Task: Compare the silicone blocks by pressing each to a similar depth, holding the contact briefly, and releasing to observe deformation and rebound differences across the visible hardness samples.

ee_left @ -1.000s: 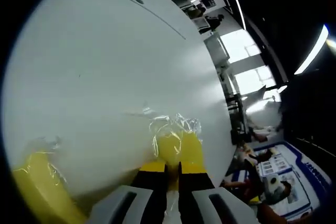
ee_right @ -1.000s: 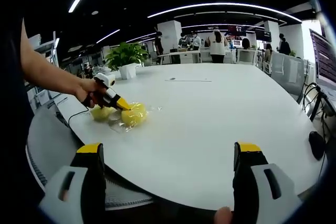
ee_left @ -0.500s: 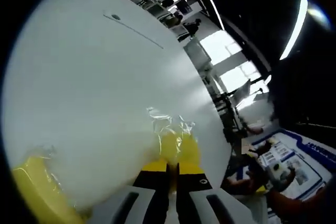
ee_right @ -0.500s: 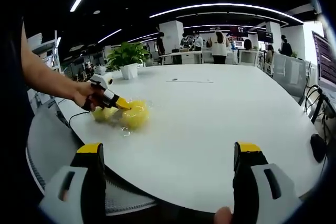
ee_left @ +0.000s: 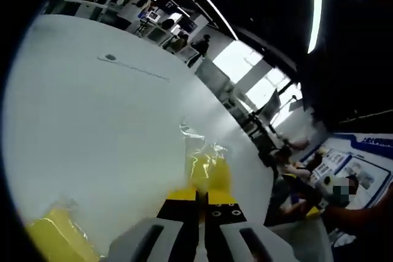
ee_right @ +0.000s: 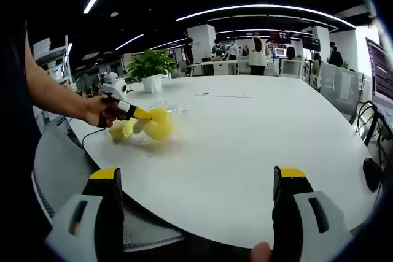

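Note:
A yellow silicone block in clear crinkled wrap [ee_left: 207, 171] is pinched at its near end by my left gripper [ee_left: 198, 196], which is shut on it. In the right gripper view that same block [ee_right: 157, 124] hangs just above the white table [ee_right: 245, 133], with a shadow under it, and a hand holds the left gripper [ee_right: 136, 115] beside it. A second yellow wrapped block [ee_right: 121, 131] lies on the table close by, also seen at the lower left as the second block [ee_left: 58, 234]. My right gripper [ee_right: 196, 179] stands wide open over the near table edge, holding nothing.
A potted plant [ee_right: 149, 65] stands at the table's far left. A dark object [ee_right: 370, 169] lies off the right edge. A black cable [ee_right: 91, 134] runs from the left gripper. Desks and people fill the room behind the table.
The left gripper has tilted up and raised the wrapped block off the table, a little toward the far side. The second block stays put. The right gripper has not moved.

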